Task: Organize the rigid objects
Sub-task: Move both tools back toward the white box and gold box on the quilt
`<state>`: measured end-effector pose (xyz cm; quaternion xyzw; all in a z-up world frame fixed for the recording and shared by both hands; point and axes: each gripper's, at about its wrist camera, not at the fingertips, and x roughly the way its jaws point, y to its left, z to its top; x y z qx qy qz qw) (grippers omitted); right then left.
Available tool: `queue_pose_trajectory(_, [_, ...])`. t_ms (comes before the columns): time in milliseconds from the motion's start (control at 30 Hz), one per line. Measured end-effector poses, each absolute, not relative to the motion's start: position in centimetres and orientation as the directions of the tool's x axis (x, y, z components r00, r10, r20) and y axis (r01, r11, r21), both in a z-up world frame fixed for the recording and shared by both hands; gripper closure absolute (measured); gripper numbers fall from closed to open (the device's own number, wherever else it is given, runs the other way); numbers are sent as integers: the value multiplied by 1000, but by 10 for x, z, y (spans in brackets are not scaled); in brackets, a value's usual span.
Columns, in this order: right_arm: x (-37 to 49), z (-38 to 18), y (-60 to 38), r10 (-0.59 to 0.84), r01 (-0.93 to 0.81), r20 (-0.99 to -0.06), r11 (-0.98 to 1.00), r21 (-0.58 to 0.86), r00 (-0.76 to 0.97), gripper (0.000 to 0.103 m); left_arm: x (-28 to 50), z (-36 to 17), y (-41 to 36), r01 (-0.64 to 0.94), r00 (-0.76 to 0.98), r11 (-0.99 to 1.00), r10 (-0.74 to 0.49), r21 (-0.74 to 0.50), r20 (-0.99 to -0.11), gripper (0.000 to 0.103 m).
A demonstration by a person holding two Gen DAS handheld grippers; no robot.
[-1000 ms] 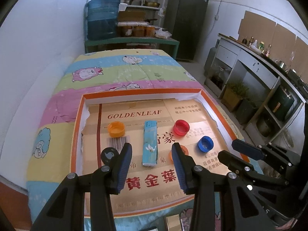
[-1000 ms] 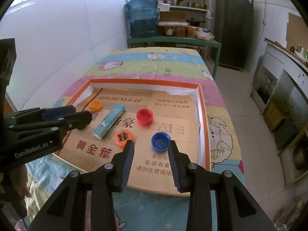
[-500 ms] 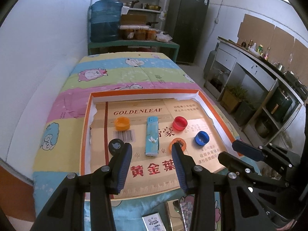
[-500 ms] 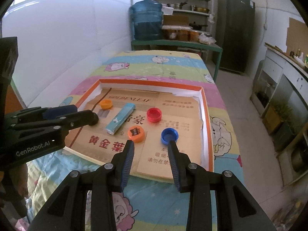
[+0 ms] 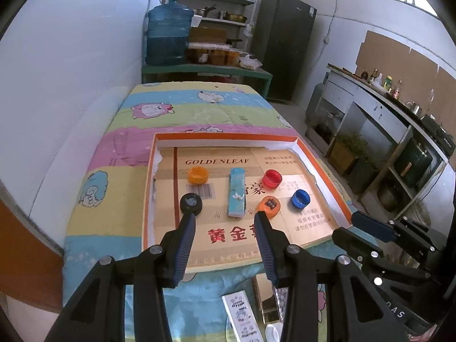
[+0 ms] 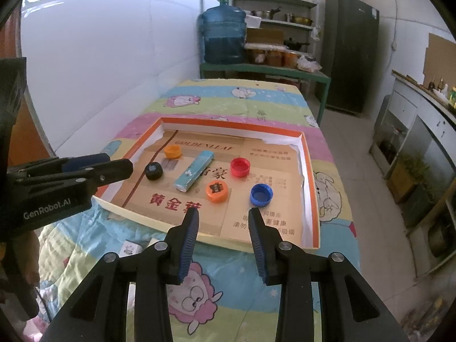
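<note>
A shallow cardboard tray (image 5: 325, 171) (image 6: 309, 171) with an orange rim lies on the bed. In it lie a light blue lighter (image 5: 236, 192) (image 6: 194, 171), an open orange cap (image 5: 197, 175) (image 6: 172, 151), a black cap (image 5: 191, 203) (image 6: 153, 170), a red cap (image 5: 272, 178) (image 6: 240, 167), an orange cap with a black mark (image 5: 268, 205) (image 6: 217, 190) and a blue cap (image 5: 300, 198) (image 6: 261, 194). My left gripper (image 5: 223, 222) is open and empty above the tray's near edge. My right gripper (image 6: 223, 216) is open and empty, also over the near edge.
The bed has a striped cartoon-sheep quilt (image 5: 199, 114). Small boxes and cards (image 5: 245, 316) lie on the quilt below the tray. A white wall (image 5: 71, 85) runs along the left. A green table with a water jug (image 5: 169, 37) stands behind. Counters (image 5: 384, 131) line the right.
Both grippers have pulled back and up from the tray, so the tray looks smaller and farther. The objects in it have not moved. Both stay open.
</note>
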<state>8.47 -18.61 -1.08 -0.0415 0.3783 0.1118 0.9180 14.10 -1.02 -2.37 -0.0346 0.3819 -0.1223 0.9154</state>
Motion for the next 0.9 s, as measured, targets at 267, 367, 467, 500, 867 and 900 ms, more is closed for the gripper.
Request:
queue_pose_trajectory(267, [63,-6,-180,170,-241,-699,970,-4,694,66,120,-24,1,181,686,968,-249,-172,-684,60])
queue_pose_trajectory(367, [55,-6,-177,168,-244,-702,970,-8,692,66,113,-27,6,176,683,968,-252,-181,-685,60])
queue_pose_trajectory(467, [46,-7,-175,166,-246,-704,969,-12,691,66,106,-30,9,167,685,967,-254,-192,-683,60])
queue_pose_trajectory(500, [43,-8,-174,166,-246,-705,969,-12,689,66,104,-31,11,165,685,966,-256,-198,-682,60])
queue_pose_trajectory(867, [27,-26,-158,169,-250,-734,968,-1,658,66,85,-48,14,156,662,964,-265,-216,-701,60])
queue_pose_trajectory(900, [26,-28,-156,168,-250,-735,968,-2,657,66,84,-49,15,154,660,964,-263,-216,-704,60])
